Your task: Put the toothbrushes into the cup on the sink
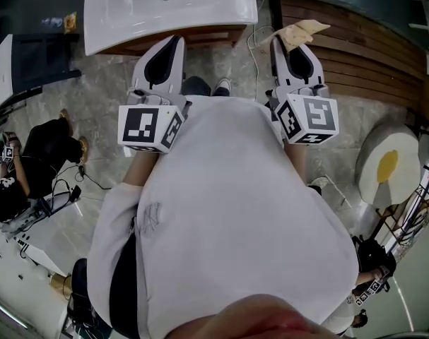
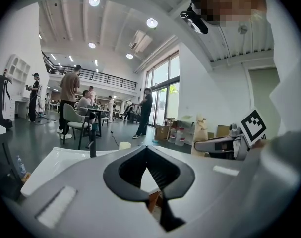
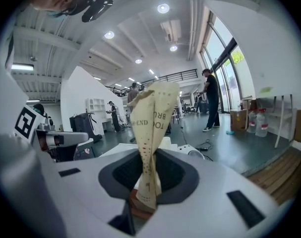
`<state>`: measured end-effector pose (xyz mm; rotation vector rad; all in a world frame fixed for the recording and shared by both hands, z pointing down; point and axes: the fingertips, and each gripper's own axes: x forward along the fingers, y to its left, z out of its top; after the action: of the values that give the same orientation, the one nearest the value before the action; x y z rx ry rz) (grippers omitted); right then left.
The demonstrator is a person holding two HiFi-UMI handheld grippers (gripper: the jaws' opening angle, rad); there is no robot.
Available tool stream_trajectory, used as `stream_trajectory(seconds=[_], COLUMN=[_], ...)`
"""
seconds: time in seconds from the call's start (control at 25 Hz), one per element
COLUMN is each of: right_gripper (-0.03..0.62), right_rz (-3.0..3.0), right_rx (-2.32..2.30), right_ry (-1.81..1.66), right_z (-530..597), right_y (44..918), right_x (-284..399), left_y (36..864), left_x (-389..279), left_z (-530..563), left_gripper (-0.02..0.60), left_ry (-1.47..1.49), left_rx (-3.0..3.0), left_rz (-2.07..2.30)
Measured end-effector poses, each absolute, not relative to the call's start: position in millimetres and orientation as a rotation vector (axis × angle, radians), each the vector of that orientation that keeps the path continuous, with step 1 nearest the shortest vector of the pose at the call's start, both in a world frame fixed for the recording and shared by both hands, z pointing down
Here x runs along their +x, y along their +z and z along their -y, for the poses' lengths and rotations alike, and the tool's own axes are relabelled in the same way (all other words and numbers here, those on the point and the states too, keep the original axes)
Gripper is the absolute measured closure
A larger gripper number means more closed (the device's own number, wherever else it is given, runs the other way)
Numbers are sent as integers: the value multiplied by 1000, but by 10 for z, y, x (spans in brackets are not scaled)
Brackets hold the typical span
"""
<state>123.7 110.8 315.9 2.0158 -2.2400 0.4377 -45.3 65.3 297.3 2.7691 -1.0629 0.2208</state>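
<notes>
At the near edge of the white sink (image 1: 200, 13) the person holds both grippers out side by side, well short of the basin's far rim. The right gripper (image 1: 293, 51) is clamped on the lower end of a paper toothbrush packet (image 3: 151, 133), which stands up out of the jaws and flares open at its top; whether a brush is inside it cannot be told. The left gripper (image 1: 173, 48) has its jaws together with nothing between them. A small pale cup (image 2: 124, 145) seems to stand at the sink's far edge, just beside the dark faucet (image 2: 92, 148).

The carry is probably only beginning. The packet is thin and pinched low, so it may bend or slide out on the way; the cup looks light and narrow, so a crooked entry could tip it, unless the free gripper steadies it.
</notes>
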Motion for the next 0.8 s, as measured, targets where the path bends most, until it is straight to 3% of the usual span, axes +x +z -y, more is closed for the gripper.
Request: stream_trajectory(seconds=[0.8], right_gripper=[533], right_rz=[2173], right_rx=[2059], right_ry=[488], right_z=[-885], right_y=[3295], right_x=[1412], left_y=[3110], left_x=[-282], left_z=[-329], left_gripper=[597], left_ry=[251], left_rx=[2772], left_rz=[985])
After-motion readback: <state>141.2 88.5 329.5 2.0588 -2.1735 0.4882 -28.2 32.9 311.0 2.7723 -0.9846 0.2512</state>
